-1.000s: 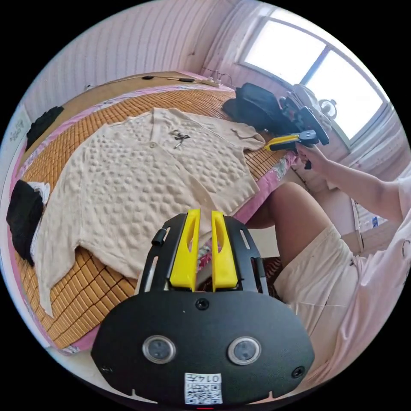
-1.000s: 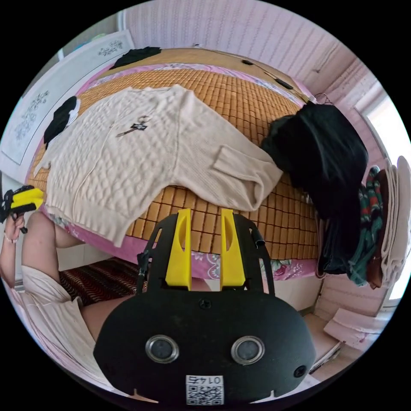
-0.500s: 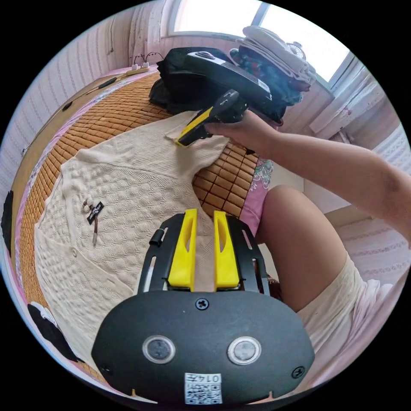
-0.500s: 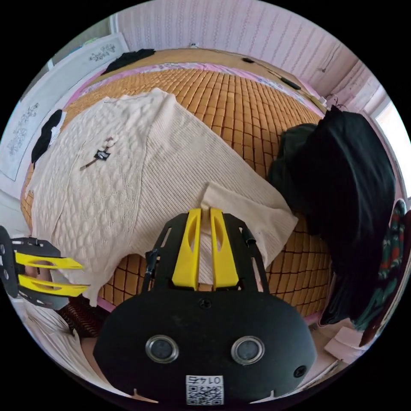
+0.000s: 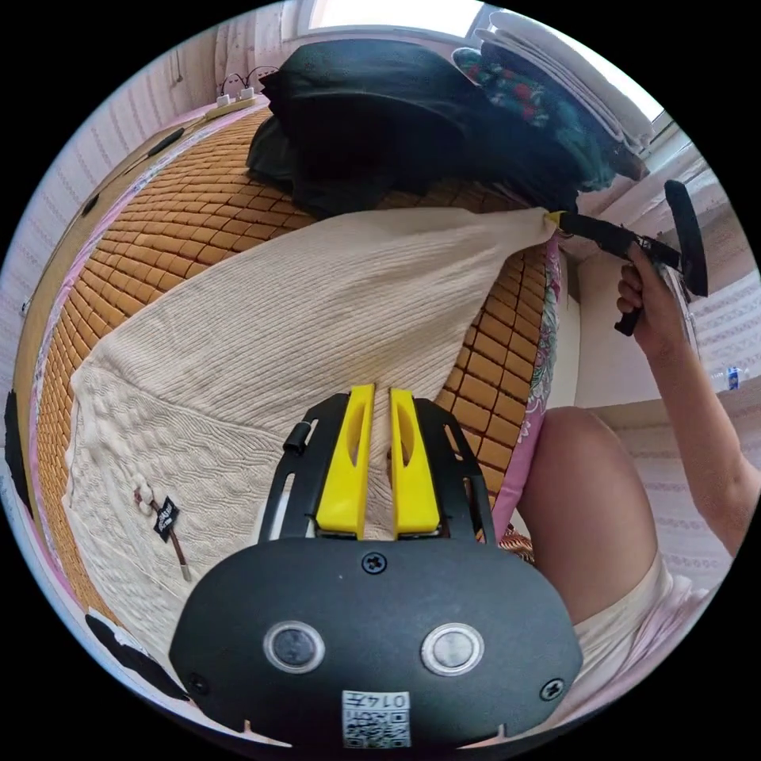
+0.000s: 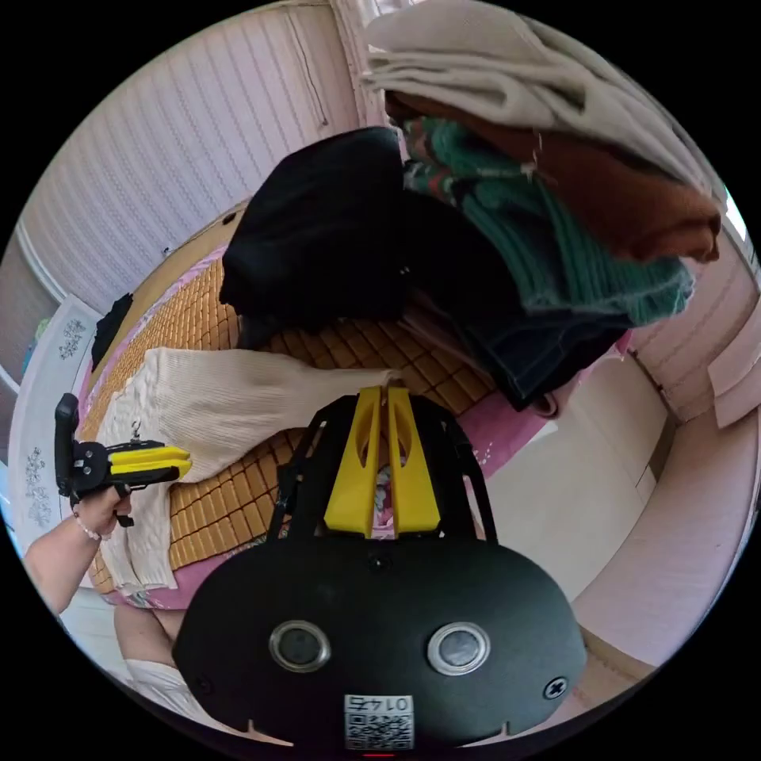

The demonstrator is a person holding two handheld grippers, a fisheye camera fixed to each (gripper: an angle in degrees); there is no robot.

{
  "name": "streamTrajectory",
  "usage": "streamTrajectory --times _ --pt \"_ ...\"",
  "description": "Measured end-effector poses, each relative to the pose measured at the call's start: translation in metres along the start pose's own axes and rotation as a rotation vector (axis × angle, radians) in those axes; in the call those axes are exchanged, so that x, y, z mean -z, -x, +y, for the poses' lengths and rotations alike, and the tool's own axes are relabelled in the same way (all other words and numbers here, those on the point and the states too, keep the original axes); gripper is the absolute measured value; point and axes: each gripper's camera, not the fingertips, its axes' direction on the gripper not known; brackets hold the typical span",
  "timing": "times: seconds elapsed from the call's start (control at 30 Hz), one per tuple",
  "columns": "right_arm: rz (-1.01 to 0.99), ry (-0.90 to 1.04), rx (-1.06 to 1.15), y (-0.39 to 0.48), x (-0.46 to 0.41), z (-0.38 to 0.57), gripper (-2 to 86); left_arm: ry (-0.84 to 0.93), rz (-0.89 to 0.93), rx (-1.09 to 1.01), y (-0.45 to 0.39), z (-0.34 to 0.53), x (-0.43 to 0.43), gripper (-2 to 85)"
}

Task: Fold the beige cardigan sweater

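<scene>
The beige cardigan (image 5: 261, 317) lies on a bamboo mat (image 5: 158, 214) on the bed, with a dark tag (image 5: 165, 519) on its knobbly front. One ribbed sleeve is stretched out toward the bed's edge. My right gripper (image 6: 386, 390) is shut on the cuff of that sleeve (image 6: 238, 388); it appears at the sleeve's end (image 5: 555, 218), held in a hand. My left gripper (image 5: 380, 392) has its jaws nearly together on the cardigan's edge under the sleeve, and it looks shut over the cloth (image 6: 186, 464) there.
A heap of black clothing (image 5: 380, 119) sits on the mat just past the sleeve. Folded sweaters (image 6: 555, 198) are stacked beside it near the window. The bed's pink edge (image 5: 547, 372) and the person's leg (image 5: 587, 491) are close to my left gripper.
The right gripper has closed on the cuff and drawn the sleeve out straight toward the bed's edge. The left gripper's jaws have narrowed on the cardigan's edge.
</scene>
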Motion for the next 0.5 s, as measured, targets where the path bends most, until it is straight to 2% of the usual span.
streamTrajectory --times 0.1,0.27,0.33,0.5 --pt "0.066 0.051 0.012 0.001 -0.017 0.008 -0.5 0.019 0.044 0.013 0.004 0.003 0.004 4.1" --pt "0.045 -0.019 0.021 0.01 0.011 0.029 -0.4 -0.053 0.099 -0.065 -0.006 0.062 0.048 4.9" --pt "0.019 -0.05 0.11 0.034 0.028 0.044 0.1 -0.056 0.069 -0.069 -0.015 0.105 0.068 5.0" --pt "-0.188 0.024 0.579 0.179 0.05 0.111 2.5 -0.029 -0.003 0.118 -0.028 0.253 0.109 5.5"
